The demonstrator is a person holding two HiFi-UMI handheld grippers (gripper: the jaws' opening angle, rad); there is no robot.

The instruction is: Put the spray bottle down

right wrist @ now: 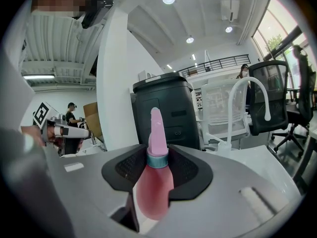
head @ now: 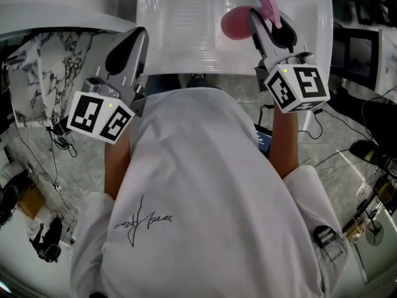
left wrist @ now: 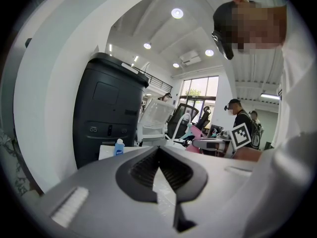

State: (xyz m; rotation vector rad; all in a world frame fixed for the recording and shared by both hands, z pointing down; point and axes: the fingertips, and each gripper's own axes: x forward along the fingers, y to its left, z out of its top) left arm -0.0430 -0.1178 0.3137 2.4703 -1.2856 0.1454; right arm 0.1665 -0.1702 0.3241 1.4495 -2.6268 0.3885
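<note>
Spray bottle (right wrist: 154,182), rounded pink translucent plastic with a teal collar and pink nozzle, is sitting clamped between the right gripper's (head: 271,30) jaws, nozzle pointing to 12 o'clock in the right gripper view. It is hanging over the white moulded sink top (head: 186,17). Left gripper (head: 131,42), at 9 o'clock from it, is sitting closed and empty.

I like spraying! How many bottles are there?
2: a pink plastic spray bottle in the right claw, and a small blue bottle on the white table. Others may be hidden.
</note>
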